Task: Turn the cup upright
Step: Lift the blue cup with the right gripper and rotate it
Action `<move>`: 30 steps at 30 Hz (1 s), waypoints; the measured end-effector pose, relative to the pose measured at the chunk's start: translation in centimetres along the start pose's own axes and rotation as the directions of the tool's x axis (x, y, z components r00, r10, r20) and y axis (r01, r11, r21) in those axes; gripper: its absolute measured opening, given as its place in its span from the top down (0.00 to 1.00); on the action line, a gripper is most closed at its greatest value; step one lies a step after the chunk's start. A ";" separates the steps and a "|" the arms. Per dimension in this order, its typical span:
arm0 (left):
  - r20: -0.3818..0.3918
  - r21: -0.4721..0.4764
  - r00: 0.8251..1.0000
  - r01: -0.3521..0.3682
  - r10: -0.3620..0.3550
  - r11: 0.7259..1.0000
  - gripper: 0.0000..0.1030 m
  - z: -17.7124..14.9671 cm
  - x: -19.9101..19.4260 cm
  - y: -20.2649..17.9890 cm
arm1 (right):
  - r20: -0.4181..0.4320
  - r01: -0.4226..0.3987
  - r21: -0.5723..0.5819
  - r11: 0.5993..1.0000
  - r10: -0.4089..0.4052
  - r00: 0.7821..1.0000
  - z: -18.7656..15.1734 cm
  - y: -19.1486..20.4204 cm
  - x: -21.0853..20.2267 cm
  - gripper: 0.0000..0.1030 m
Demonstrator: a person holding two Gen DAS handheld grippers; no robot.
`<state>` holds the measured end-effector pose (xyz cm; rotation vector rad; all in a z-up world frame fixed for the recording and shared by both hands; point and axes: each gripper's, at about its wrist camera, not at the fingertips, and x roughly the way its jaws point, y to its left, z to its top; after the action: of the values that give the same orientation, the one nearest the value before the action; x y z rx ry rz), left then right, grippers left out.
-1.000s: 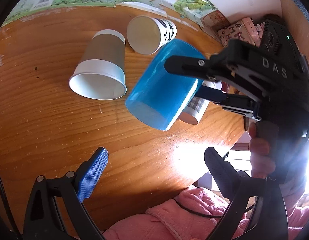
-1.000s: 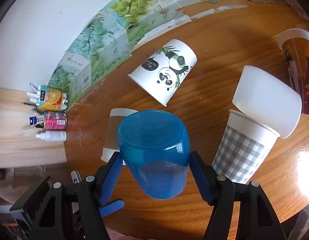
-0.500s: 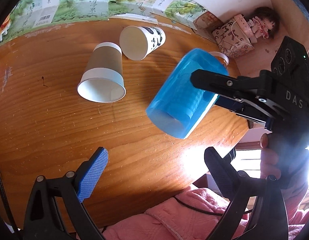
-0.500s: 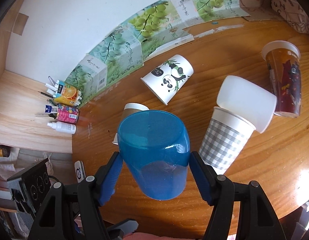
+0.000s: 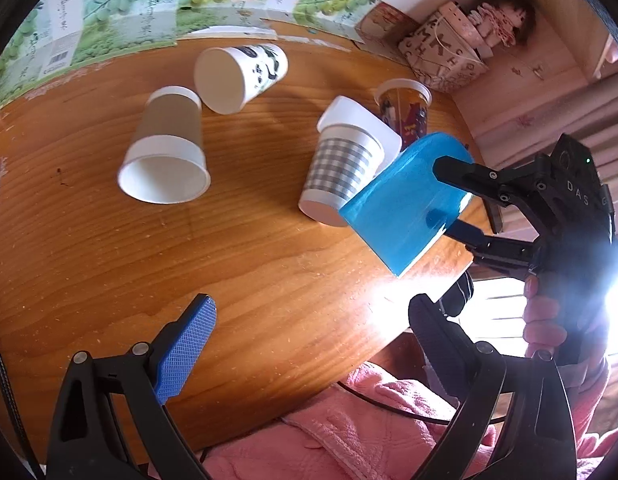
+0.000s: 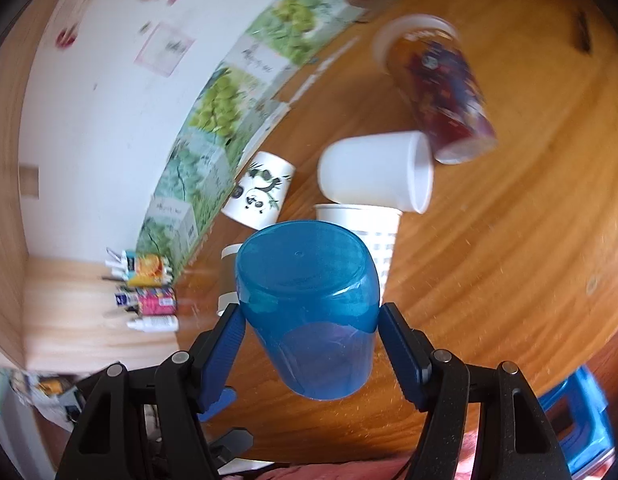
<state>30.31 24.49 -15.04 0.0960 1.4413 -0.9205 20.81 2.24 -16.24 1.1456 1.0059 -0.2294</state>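
Note:
My right gripper is shut on a translucent blue plastic cup, its closed base pointing away from the camera. In the left wrist view the blue cup hangs tilted above the right part of the wooden table, held by the right gripper, mouth down and to the left. My left gripper is open and empty above the table's near edge.
Several cups lie on their sides: a brown-sleeved one, a panda one, a grey checked one, a plain white one and a dark red one. Grape-printed cartons line the back wall. Pink cloth lies below the table edge.
The right gripper has carried the blue cup up and to the right, away from the lying cups, while turning it. The left gripper has stayed open and pulled back a little.

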 end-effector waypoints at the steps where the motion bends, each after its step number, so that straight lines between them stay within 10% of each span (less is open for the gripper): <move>1: -0.005 0.007 1.000 0.004 -0.004 1.000 0.05 0.0 0.2 -0.3 | 0.002 -0.012 0.029 1.000 0.012 1.000 -0.1 -0.6 -0.1 0.33; 13: -0.077 0.067 0.997 0.027 -0.021 0.997 0.05 -0.4 2.3 -3.2 | 0.010 -0.148 0.412 0.899 0.159 0.987 -3.1 -9.5 -0.6 0.33; 22: -0.118 0.077 0.993 0.034 -0.024 0.996 0.05 -0.5 4.0 -4.7 | -0.014 -0.192 0.662 0.724 0.268 0.963 -5.3 -14.1 1.2 0.33; 27: -0.132 0.081 0.991 0.031 -0.020 0.996 0.05 -0.6 4.6 -5.3 | -0.004 -0.228 0.756 0.613 0.353 0.936 -6.0 -15.5 1.9 0.52; 30: -0.139 0.066 0.990 0.026 -0.017 0.997 0.05 -0.6 5.1 -5.5 | -0.012 -0.231 0.762 0.605 0.369 0.929 -5.7 -15.5 2.1 0.52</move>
<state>25.91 18.65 -17.04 0.1981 1.5415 -0.9964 9.31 0.79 -28.23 2.1238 0.8476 -0.2902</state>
